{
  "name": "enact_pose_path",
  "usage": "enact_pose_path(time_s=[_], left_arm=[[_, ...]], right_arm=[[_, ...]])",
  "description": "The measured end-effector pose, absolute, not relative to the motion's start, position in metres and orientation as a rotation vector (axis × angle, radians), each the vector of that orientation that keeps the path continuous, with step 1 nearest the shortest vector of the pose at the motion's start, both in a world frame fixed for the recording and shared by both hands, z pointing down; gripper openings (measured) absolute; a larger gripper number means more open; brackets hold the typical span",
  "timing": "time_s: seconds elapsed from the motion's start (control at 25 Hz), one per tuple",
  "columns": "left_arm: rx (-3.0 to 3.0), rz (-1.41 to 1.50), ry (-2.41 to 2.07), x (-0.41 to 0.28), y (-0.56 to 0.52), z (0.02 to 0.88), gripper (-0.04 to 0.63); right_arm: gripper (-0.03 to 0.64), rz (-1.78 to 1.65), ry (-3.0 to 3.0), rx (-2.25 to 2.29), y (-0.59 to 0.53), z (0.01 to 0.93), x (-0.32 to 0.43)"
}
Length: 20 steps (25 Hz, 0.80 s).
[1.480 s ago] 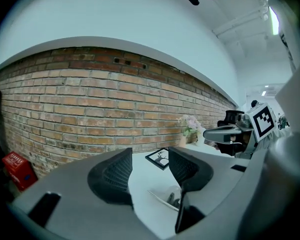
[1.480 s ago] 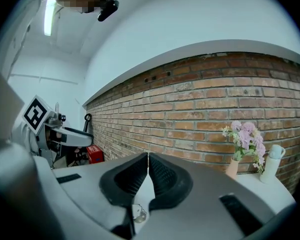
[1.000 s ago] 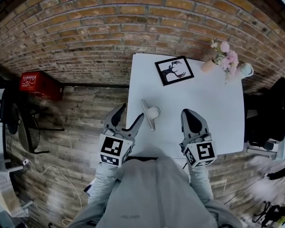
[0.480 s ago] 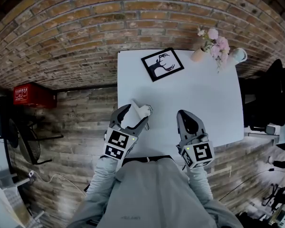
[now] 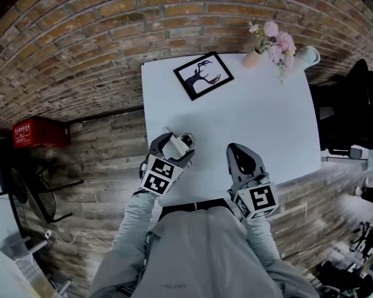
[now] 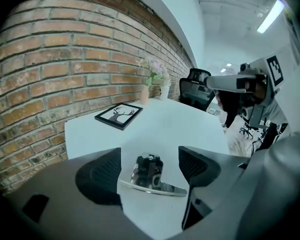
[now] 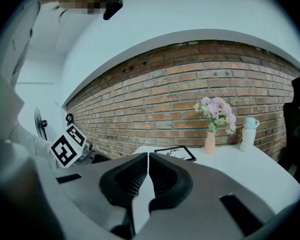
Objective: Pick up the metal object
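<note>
Change: the left tongs (image 5: 173, 141) have dropped over the metal object (image 6: 148, 172) and now straddle it; their jaws have just been opening.
Left tongs: jaws spread wide, one on each side of the object, pads clear of it.
Metal object: lying on the white surface (image 5: 255, 123), near its left front corner.
Right tongs (image 5: 237, 151): jaws together, nothing between them, above the surface's front edge.

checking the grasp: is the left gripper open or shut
Open. The jaws of the left gripper have just been opening and stand apart with the metal object between, untouched.
</note>
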<state>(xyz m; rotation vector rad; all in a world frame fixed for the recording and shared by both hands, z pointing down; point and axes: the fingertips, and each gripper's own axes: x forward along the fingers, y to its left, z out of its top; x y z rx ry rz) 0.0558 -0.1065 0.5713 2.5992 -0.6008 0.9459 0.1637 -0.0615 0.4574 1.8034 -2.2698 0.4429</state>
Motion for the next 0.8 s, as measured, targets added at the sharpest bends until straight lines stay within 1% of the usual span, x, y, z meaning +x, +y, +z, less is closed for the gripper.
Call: enact_pose_path(time_s=[0.36, 0.8], left_arm=[[2.615, 1.18, -0.432, 0.072, -0.105, 0.619, 0.362], [2.596, 1.288, -0.31, 0.08, -0.108, 0.645, 0.367]], right_arm=[[0.026, 0.506, -2.233, 1.802, -0.052, 0.472, 0.163], [0.026, 0.559, -2.178, 1.853, -0.043, 0.481, 0.175]])
